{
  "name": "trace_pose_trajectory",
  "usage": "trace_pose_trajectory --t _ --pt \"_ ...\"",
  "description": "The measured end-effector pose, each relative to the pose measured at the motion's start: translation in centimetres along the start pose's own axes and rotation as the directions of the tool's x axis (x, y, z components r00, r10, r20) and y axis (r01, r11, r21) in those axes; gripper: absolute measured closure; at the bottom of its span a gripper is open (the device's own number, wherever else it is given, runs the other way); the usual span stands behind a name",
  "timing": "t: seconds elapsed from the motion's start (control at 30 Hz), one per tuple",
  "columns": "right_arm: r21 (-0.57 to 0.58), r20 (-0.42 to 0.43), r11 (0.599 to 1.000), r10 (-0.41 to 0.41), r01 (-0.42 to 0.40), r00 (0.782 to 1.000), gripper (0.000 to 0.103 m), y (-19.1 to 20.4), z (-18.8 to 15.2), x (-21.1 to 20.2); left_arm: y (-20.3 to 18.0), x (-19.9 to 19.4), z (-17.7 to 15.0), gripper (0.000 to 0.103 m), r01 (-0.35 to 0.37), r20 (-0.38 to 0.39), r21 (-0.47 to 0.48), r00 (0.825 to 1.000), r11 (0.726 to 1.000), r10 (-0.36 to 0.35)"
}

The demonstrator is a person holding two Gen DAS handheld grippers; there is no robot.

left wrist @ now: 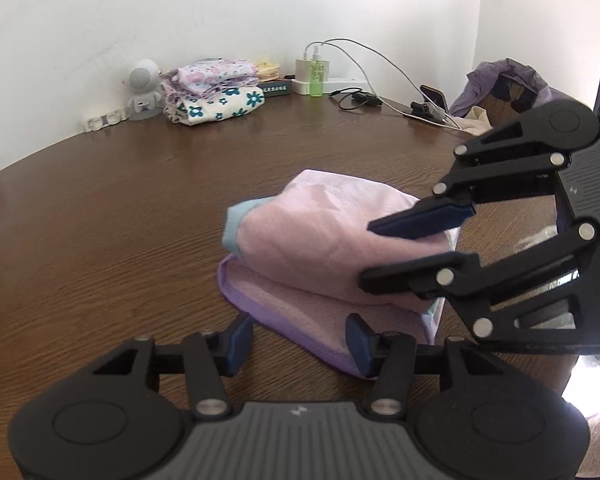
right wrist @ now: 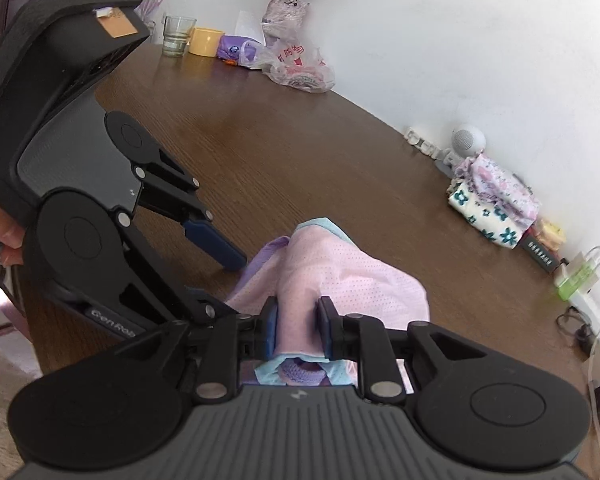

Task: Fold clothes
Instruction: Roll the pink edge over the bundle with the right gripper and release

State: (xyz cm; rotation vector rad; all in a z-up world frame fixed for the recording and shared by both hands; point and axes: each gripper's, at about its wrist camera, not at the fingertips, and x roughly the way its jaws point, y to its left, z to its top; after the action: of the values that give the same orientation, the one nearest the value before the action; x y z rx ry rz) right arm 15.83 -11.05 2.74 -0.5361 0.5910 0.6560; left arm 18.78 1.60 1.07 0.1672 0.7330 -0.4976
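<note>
A pink mesh garment [left wrist: 300, 240] with a light blue trim and a purple hem lies folded over itself on the brown wooden table [left wrist: 100, 220]. In the right wrist view, my right gripper [right wrist: 298, 328] pinches a raised fold of the garment [right wrist: 340, 272], and cloth fills the gap between its blue pads. Seen from the left wrist, the right gripper [left wrist: 366, 254] has one finger above the top layer and one below it. My left gripper [left wrist: 300, 340] stands open at the near purple hem, its pads apart from the cloth. It also shows as the left gripper [right wrist: 220, 280] beside the garment's left edge.
A stack of folded floral clothes [left wrist: 216, 96] sits by the far wall next to a small robot-shaped speaker [left wrist: 142, 88]. A charger with cables [left wrist: 312, 72], a phone [left wrist: 434, 98] and a purple bag [left wrist: 500, 80] line the back right. A glass [right wrist: 178, 36], a yellow cup [right wrist: 206, 42] and plastic bags [right wrist: 296, 64] stand at the far end.
</note>
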Motion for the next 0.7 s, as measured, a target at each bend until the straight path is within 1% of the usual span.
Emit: trace_pose_trajectory --t 0.03,0.1,0.17,0.23,0.3,0.33,0.4,0.47,0.57,0.7 --pt "0.033 0.003 0.999 0.041 -0.041 0.999 0.072 -0.3 -0.1 0.0 0.6 -0.6 -0.2 0.052 -0.01 0.004 -0.018 1.0 1.0 0.01" --pt "0.107 0.014 0.987 0.121 -0.122 0.993 0.072 -1.2 -0.3 -0.1 1.8 -2.0 -0.4 0.052 -0.04 0.026 -0.053 0.999 0.998 0.041" --pt "0.204 0.052 0.96 0.185 -0.192 0.981 0.072 -2.6 -0.6 -0.6 2.7 -3.1 -0.4 0.052 -0.077 0.051 -0.081 0.995 0.994 0.081" --pt "0.302 0.105 0.919 0.232 -0.253 0.967 0.069 -4.3 -1.0 -1.4 3.2 -3.8 0.0 0.052 -0.091 0.078 -0.105 0.992 0.99 0.099" --pt "0.393 0.152 0.879 0.226 -0.269 0.962 0.069 -6.3 -1.8 -2.2 3.2 -4.0 0.6 0.052 -0.081 0.102 -0.111 0.99 0.99 0.093" --pt "0.412 0.154 0.877 0.201 -0.247 0.967 0.069 -6.8 -2.1 -2.4 2.9 -3.8 1.0 0.053 -0.067 0.113 -0.105 0.991 0.992 0.078" --pt "0.422 0.127 0.892 0.118 -0.161 0.985 0.069 -7.6 -2.8 -2.6 2.2 -3.1 1.9 0.053 -0.035 0.126 -0.088 0.991 0.996 0.046" --pt "0.418 0.1 0.901 0.083 -0.118 0.991 0.069 -7.7 -3.3 -2.2 1.1 -2.0 2.6 0.054 0.0 0.124 -0.062 0.992 0.998 0.008" --pt "0.395 0.068 0.91 0.104 -0.122 0.992 0.069 -6.6 -3.8 -1.4 -0.3 -0.1 3.1 0.054 0.034 0.097 -0.034 0.995 0.999 -0.031" --pt "0.345 0.033 0.934 0.084 -0.09 0.996 0.065 -4.3 -4.7 -0.9 -1.1 1.6 2.2 0.055 0.053 0.041 -0.015 0.998 0.998 -0.053"
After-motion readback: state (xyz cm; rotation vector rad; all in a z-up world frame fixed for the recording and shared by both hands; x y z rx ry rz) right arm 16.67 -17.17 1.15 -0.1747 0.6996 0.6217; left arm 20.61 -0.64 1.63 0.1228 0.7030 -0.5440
